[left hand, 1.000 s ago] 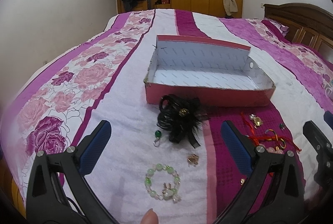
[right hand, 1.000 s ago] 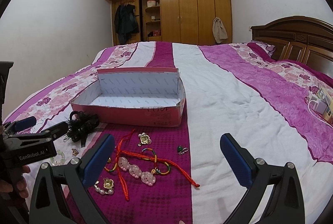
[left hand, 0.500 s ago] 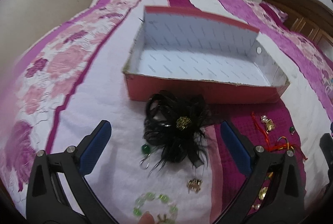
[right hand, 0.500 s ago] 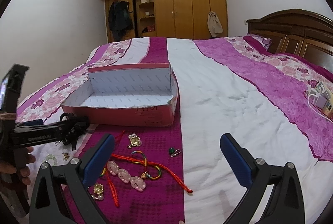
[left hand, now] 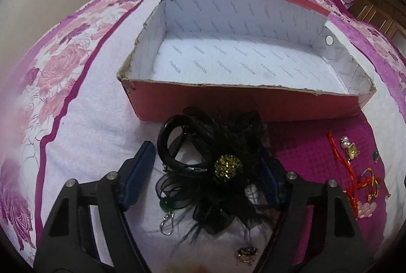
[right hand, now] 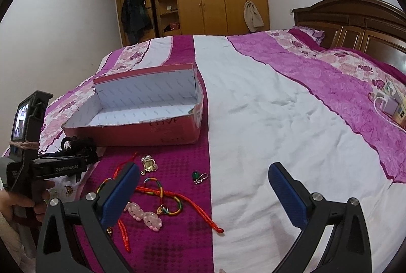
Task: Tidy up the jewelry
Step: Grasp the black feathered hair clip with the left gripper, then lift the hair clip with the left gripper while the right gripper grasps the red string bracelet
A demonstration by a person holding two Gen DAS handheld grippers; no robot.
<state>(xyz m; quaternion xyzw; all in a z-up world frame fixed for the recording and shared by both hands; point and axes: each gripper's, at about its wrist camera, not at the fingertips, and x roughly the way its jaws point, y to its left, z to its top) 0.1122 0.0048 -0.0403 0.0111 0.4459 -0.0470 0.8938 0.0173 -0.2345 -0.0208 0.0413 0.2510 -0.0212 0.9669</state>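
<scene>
Left gripper (left hand: 206,178) half-closed around black hair clip (left hand: 213,166), blue pads flanking its feathers; contact with pads not resolvable, right pad partly hidden behind feathers. Clip between the fingers, long axis roughly crosswise, just short of box (left hand: 243,100). Right gripper (right hand: 203,193) wide open, empty, above red cord (right hand: 177,197) and charms. Beyond: box lying open straight ahead of clip. Green bead (left hand: 166,205) under clip's fringe, partly obscured.
</scene>
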